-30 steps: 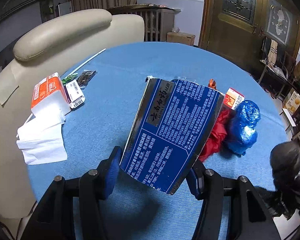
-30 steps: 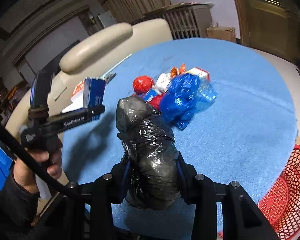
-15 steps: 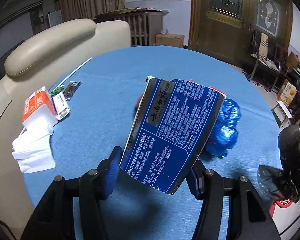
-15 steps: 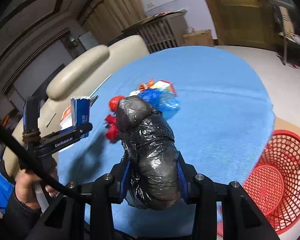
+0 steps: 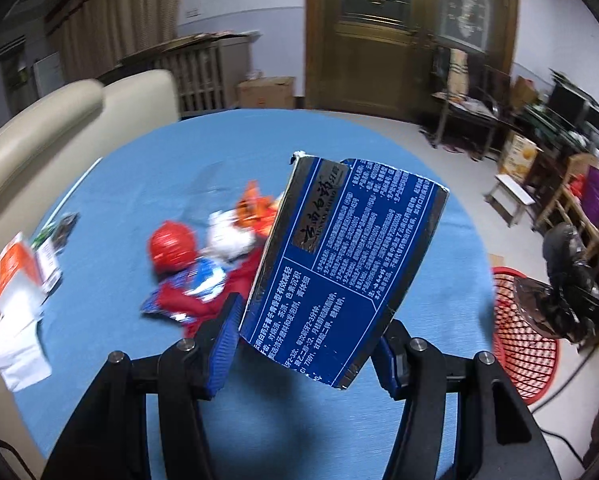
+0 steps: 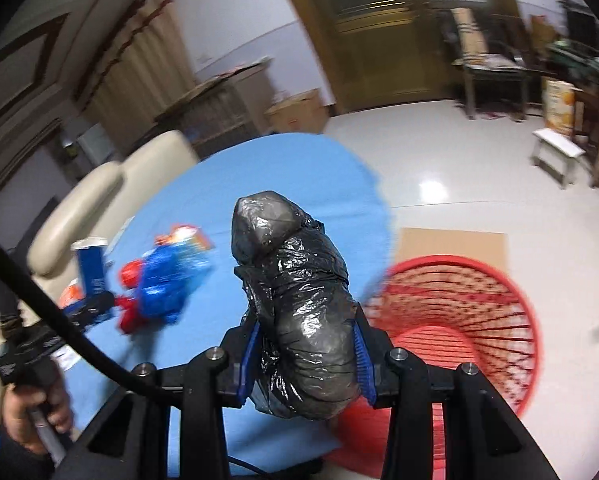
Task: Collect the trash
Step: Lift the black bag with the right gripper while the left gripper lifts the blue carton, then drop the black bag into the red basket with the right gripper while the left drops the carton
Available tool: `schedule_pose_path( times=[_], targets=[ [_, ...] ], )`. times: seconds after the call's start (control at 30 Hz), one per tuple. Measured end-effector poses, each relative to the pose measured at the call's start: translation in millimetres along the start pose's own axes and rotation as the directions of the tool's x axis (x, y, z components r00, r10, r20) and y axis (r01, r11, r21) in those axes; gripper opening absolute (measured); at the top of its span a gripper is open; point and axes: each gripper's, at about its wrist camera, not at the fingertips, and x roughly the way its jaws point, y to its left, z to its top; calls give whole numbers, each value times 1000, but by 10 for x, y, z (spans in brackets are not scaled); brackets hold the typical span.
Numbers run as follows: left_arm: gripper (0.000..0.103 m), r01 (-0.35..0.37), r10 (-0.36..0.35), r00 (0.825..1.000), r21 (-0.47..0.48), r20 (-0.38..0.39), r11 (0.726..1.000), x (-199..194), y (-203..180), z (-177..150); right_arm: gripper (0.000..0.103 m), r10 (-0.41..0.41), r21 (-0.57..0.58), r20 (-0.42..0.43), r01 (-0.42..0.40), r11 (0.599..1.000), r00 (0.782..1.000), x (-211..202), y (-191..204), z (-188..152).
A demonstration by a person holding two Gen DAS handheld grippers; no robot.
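My left gripper [image 5: 307, 344] is shut on a flattened blue carton [image 5: 347, 264] with white print, held above the round blue table [image 5: 147, 184]. My right gripper [image 6: 305, 354] is shut on a crumpled black plastic bag [image 6: 299, 304], held over the table's right edge beside a red mesh basket [image 6: 475, 320] on the floor. In the left wrist view the black bag [image 5: 559, 276] hangs at the far right above the basket [image 5: 515, 320]. A pile of trash lies mid-table: a red ball [image 5: 171, 246], white and orange wrappers [image 5: 239, 228], red and blue wrappers [image 5: 191, 292].
A tissue pack and loose white tissues [image 5: 15, 300] lie at the table's left edge beside a cream sofa [image 5: 39, 128]. A blue bag [image 6: 167, 280] sits in the pile. Cardboard [image 6: 451, 244] lies on the tiled floor behind the basket. A hand [image 6: 35, 412] holds the left gripper.
Both grippers swung to the right, each keeping its load. The black bag went from over the table to its right edge, and the red basket has come into full view.
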Motion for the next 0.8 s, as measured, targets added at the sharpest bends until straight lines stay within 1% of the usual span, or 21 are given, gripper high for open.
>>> schedule_pose_path(
  times=[0.13,0.2,0.33,0.37,0.4,0.43,0.47,0.5,0.53,0.57,0.7,0.8],
  targets=[
    [60,49,-49,999,47,4,998,-7,-277,61,43,-81,56,5,80,995,997,-46,-386,-29],
    [60,80,-80,997,72,4,994,-1,-423,99,43,-109,85,-4,109,990,994,-30,-553,-48],
    [60,126,-127,992,124,-3,984,6,-735,156,43,-135,139,-45,140,980,990,59,-849,-94],
    [60,135,-135,991,135,-5,982,16,-793,166,46,-137,148,-56,144,979,989,80,-888,-104],
    [60,149,-149,989,153,-10,977,22,-888,170,46,-143,160,-81,155,975,986,135,-954,-127],
    [60,158,-158,987,163,-14,974,22,-956,169,53,-144,168,-108,161,973,984,192,-1015,-158],
    [60,166,-165,986,171,-18,971,27,-1009,175,63,-145,174,-119,164,971,982,234,-1039,-163],
    [60,176,-175,984,182,-22,967,24,-1074,168,67,-149,183,-122,170,968,981,258,-1064,-178],
    [60,187,-185,982,193,-28,963,28,-1148,164,71,-156,191,-117,176,966,981,255,-1095,-176],
    [60,194,-192,981,201,-33,960,39,-1209,163,72,-163,201,-110,182,962,981,239,-1112,-174],
    [60,231,-224,973,241,-57,942,73,-1450,156,72,-185,223,-63,194,955,981,89,-1175,-132],
    [60,270,-257,963,280,-83,921,88,-1692,138,72,-207,239,-16,205,949,978,-81,-1249,-94]
  ],
)
